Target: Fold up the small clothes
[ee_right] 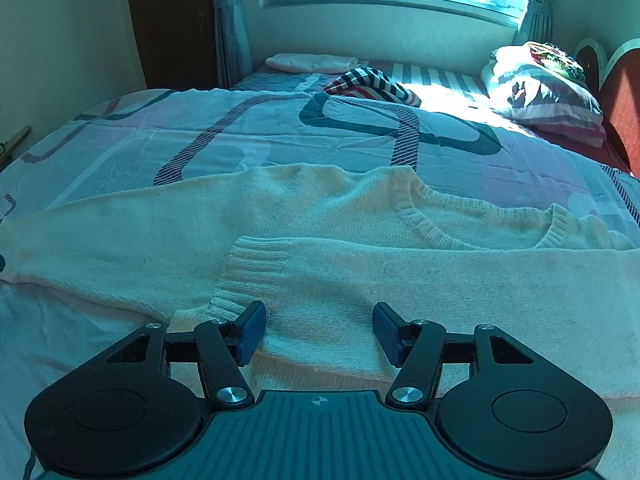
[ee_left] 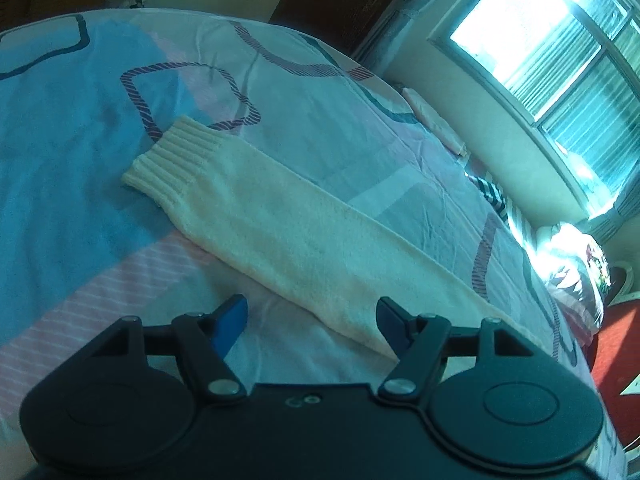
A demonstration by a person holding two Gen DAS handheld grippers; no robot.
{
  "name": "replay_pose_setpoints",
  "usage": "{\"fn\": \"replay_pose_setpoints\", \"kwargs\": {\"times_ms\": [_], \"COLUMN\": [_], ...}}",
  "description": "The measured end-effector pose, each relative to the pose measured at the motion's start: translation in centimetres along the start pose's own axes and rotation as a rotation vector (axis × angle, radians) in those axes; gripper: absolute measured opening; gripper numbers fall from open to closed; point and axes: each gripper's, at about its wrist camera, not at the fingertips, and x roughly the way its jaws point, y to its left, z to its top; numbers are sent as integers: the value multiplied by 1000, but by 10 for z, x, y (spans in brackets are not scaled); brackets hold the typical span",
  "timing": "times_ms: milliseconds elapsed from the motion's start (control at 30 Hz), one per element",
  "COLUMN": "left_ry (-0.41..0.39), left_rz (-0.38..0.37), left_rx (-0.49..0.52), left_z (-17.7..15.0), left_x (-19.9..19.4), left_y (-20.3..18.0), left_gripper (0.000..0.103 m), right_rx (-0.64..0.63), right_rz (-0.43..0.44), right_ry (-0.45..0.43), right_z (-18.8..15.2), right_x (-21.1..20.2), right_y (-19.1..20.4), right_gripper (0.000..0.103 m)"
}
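Note:
A cream knit sweater lies flat on the bed. One sleeve is folded across its body, with the ribbed cuff just ahead of my right gripper. The right gripper is open and empty, low over the folded sleeve. In the left wrist view the other sleeve stretches out straight to its ribbed cuff. My left gripper is open and empty, over the near end of that sleeve.
The bed sheet has blue, pink and white patches. A striped cloth, a pink folded cloth and a pillow pile lie near the window wall. A red headboard stands at right.

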Motion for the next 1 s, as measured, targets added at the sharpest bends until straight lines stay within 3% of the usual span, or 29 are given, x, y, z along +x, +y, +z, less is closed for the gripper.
{"fn": "replay_pose_setpoints", "kwargs": {"times_ms": [233,267,300,367,433,600,733,867,1000], "left_ry": [-62,-74,-76,-67,-75,-119,-125,-60,51], "left_rz": [-76,-70,-63,-43,-29,-91,-210,-345,-458], "left_rx": [-154,-160,-162,-178,-171,-1,188,342,470], "left_z": [20,22,24,25,26,28,15,-19,-75], "left_x": [15,17,19,23,22,0,-17,-22,-9], "left_y": [18,18,18,21,20,-21,-89,-163,-232], "left_gripper": [66,56,33,11,5,1,1,1,2], "right_rx": [8,8,3,-19,-44,42,100,135,174], "right_rz": [4,3,1,-10,-18,38,48,23,-13], "right_ry": [0,-1,0,-6,-10,-25,-41,-56,-72], "right_z": [1,1,1,-2,-4,3,4,0,-8], "right_x": [0,0,1,3,4,-6,-20,-38,-59], "right_y": [-2,-2,-1,1,4,-10,-27,-50,-78], "right_gripper": [59,59,59,59,59,59,59,59,59]}}
